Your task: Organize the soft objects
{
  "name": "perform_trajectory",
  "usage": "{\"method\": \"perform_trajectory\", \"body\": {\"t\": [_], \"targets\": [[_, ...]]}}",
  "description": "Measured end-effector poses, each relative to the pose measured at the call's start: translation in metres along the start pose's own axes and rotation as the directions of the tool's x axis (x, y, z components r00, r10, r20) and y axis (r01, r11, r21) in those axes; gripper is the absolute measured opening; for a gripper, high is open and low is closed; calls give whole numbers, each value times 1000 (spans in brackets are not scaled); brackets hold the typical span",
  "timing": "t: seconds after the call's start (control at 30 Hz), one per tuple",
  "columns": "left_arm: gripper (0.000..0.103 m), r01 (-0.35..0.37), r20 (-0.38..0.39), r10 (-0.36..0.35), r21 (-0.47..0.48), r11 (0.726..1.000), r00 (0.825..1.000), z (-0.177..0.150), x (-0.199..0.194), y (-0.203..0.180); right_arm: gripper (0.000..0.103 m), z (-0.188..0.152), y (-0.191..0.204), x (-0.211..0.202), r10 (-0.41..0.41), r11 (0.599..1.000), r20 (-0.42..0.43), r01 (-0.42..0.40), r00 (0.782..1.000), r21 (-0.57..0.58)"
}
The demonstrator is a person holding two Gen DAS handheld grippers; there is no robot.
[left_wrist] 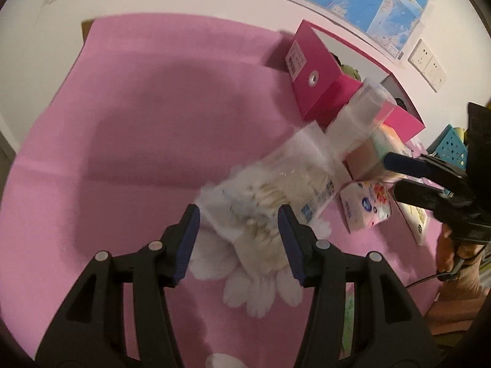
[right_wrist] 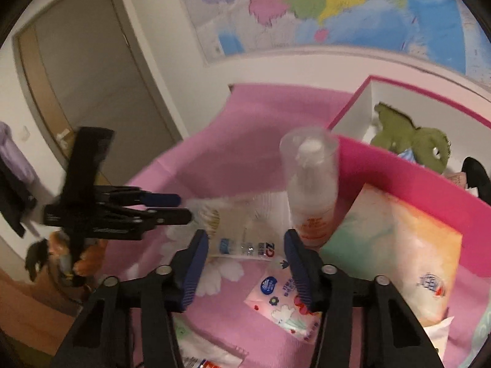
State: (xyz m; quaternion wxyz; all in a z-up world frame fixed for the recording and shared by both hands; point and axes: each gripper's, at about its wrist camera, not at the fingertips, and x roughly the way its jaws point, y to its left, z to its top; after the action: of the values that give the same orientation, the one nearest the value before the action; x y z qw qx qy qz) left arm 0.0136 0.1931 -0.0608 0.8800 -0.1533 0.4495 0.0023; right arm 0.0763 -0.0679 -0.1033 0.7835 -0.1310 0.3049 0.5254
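Note:
A clear bag of cotton swabs [left_wrist: 267, 190] lies on the pink cloth [left_wrist: 122, 122]. My left gripper [left_wrist: 239, 217] is open and straddles the bag's near end, and the pads do not press on it. In the right wrist view the same bag [right_wrist: 242, 233] stretches from the left gripper [right_wrist: 184, 207] to my right gripper [right_wrist: 245, 242]. The right gripper is open over the bag's printed end. A clear pump bottle [right_wrist: 310, 184] stands just beyond its right finger. From the left wrist view the right gripper [left_wrist: 391, 173] reaches in from the right.
A magenta box [right_wrist: 408, 178] with a white inside holds a green plush toy [right_wrist: 411, 141]. A pastel tissue pack [right_wrist: 399, 245] leans on its wall, and a small flowered tissue pack [right_wrist: 285, 306] lies in front. A blue basket [left_wrist: 451, 147] stands far right.

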Motion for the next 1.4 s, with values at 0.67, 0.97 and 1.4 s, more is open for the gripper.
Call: {"method": "perform_trajectory", "body": {"t": [0.67, 0.97, 1.4], "targets": [[55, 84, -28, -83, 21, 996, 996, -15, 9, 6, 33, 4, -11, 59, -217, 970, -176, 232, 960, 72], [55, 134, -32, -134, 17, 991, 990, -16, 10, 8, 8, -4, -20, 40, -103, 987, -110, 115, 989, 112], [52, 243, -37, -241, 98, 965, 970, -19, 8, -37, 5, -26, -13, -32, -18, 992, 33, 14, 999, 126]]}}
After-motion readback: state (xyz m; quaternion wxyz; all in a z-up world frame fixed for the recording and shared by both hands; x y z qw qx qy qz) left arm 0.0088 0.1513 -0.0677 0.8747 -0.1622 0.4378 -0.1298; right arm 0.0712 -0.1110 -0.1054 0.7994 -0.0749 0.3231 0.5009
